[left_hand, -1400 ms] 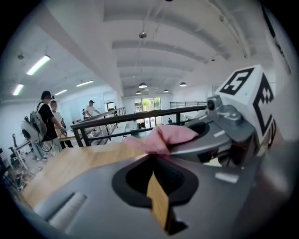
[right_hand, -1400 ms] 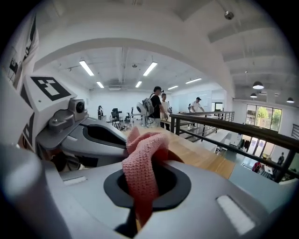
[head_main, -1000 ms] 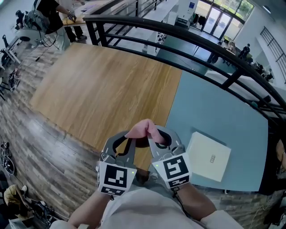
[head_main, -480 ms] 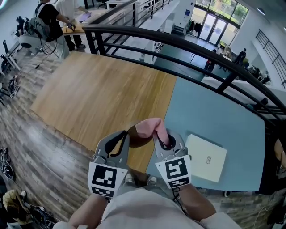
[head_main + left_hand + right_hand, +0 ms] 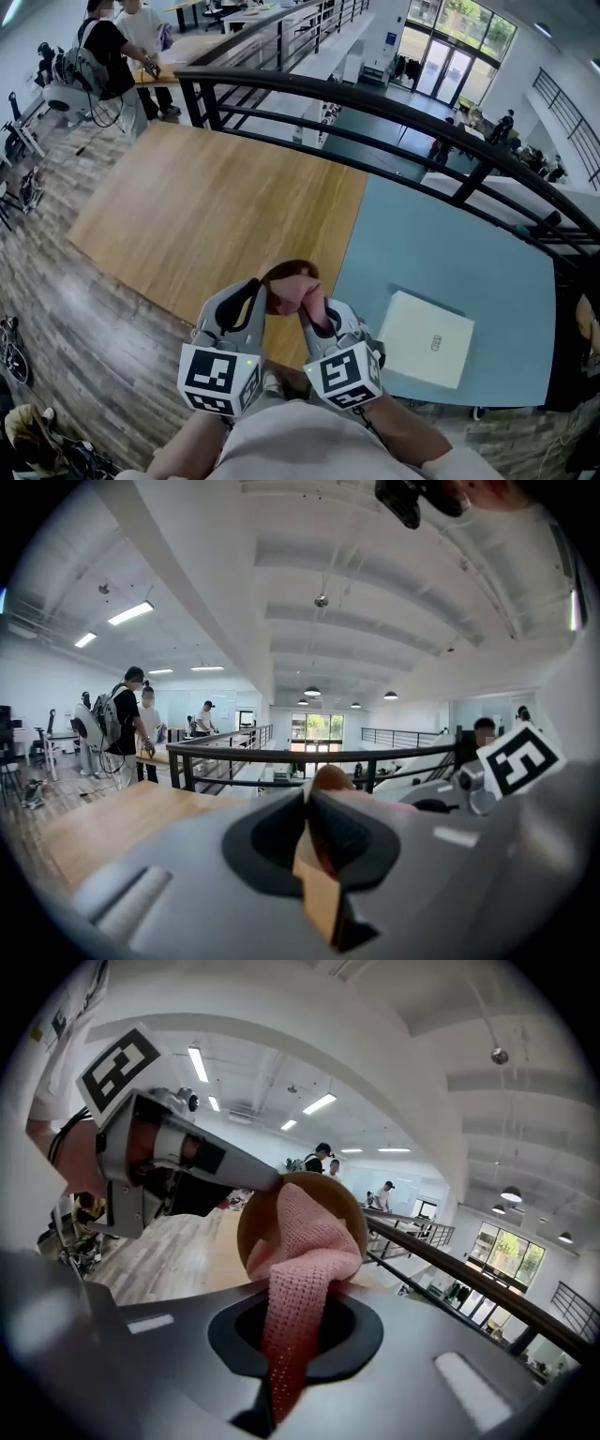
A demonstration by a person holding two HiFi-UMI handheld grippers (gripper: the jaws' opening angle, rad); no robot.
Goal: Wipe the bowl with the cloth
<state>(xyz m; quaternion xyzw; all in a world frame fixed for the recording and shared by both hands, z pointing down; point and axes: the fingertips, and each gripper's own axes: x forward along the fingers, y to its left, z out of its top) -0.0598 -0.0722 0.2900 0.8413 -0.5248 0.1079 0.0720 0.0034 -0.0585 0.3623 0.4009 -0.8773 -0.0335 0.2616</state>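
Bowl rim (image 5: 246, 1222) pinched in left gripper (image 5: 307, 803), pink cloth (image 5: 305, 1232) pinched in right gripper (image 5: 296, 1288)

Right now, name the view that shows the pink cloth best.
Right gripper view: the cloth fills the centre, weave clear, running from between the fingers into the bowl. Head view shows only a small pink bunch in the bowl; left gripper view, barely a pink sliver behind its fingers.

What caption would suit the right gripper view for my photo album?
Right gripper holds a pink knitted cloth inside a round brown wooden bowl gripped by the left gripper.
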